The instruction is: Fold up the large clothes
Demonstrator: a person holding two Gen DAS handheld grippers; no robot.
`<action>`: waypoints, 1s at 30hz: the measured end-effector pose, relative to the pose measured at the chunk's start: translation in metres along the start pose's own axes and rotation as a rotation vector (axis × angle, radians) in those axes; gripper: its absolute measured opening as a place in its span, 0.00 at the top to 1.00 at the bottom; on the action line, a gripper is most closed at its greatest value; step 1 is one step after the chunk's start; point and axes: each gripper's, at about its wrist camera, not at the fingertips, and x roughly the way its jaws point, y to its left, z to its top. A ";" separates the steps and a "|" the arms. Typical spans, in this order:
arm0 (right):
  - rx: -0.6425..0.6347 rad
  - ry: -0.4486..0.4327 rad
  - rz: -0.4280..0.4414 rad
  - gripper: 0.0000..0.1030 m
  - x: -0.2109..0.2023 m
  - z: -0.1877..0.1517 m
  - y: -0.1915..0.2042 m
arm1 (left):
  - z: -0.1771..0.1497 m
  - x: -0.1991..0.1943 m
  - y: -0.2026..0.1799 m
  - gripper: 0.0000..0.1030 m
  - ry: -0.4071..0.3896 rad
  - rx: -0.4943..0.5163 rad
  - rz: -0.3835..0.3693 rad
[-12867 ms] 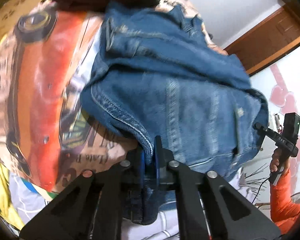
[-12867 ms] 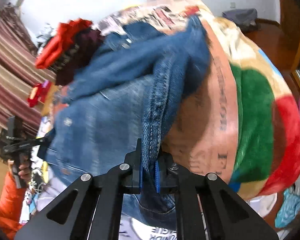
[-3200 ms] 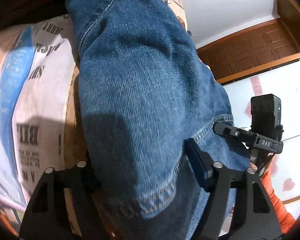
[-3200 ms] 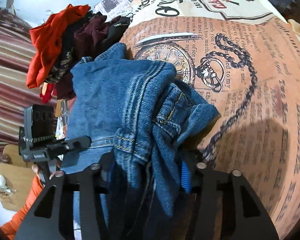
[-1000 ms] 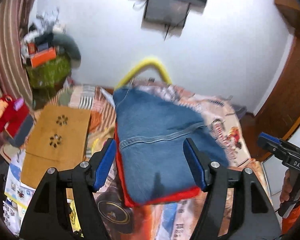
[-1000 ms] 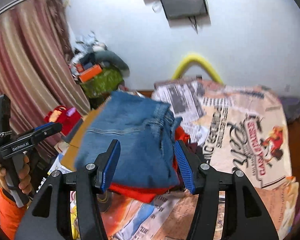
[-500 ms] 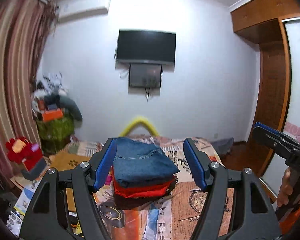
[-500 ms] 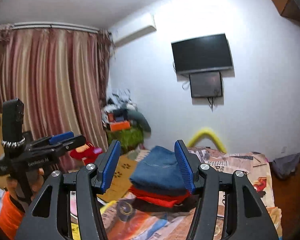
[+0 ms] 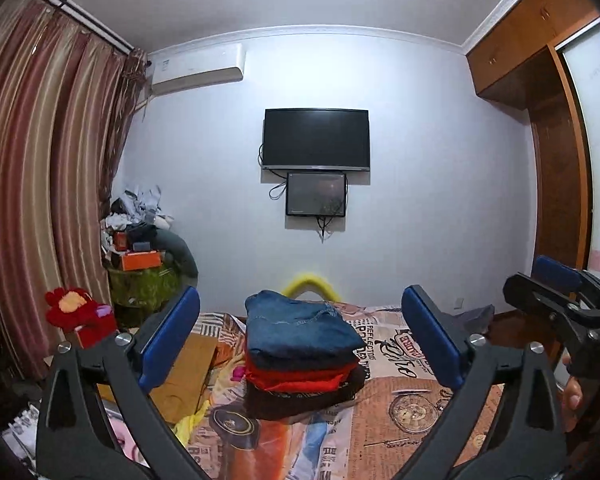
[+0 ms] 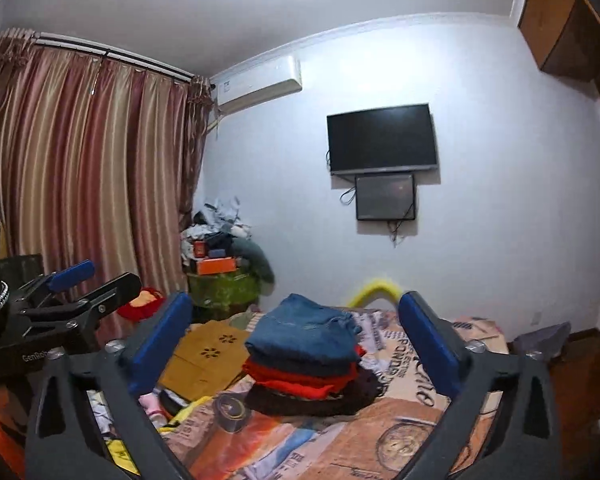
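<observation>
A folded blue denim garment [image 9: 298, 330] lies on top of a stack, over a folded red garment [image 9: 296, 376] and a dark one [image 9: 300, 398], on the printed bedspread [image 9: 392, 420]. The stack also shows in the right wrist view, with the denim [image 10: 304, 334] on top. My left gripper [image 9: 300, 340] is open and empty, held back from the stack. My right gripper [image 10: 296, 336] is open and empty too. The right gripper also shows at the right edge of the left wrist view [image 9: 560, 300], and the left gripper at the left edge of the right wrist view [image 10: 80, 284].
A tan board [image 10: 208, 354] lies left of the stack on the bed. A yellow curved tube [image 9: 308, 282] stands behind the stack. A cluttered green stand [image 9: 144, 276] and striped curtains [image 9: 32, 200] are at the left. A TV [image 9: 316, 138] hangs on the far wall; a wooden wardrobe [image 9: 556, 208] stands right.
Both grippers have let go of the denim and pulled back and up from the bed. The folded denim now rests on the stack. Both views have levelled onto the far wall.
</observation>
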 end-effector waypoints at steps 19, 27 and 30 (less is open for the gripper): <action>0.008 0.030 -0.015 0.00 -0.009 -0.017 -0.002 | -0.020 0.002 -0.004 0.01 0.021 -0.002 0.014; 0.017 0.053 -0.024 0.00 -0.011 -0.020 -0.005 | -0.025 0.004 -0.008 0.01 0.025 0.008 0.017; 0.019 0.057 -0.025 0.00 -0.011 -0.018 -0.006 | -0.026 0.005 -0.009 0.01 0.029 0.011 0.017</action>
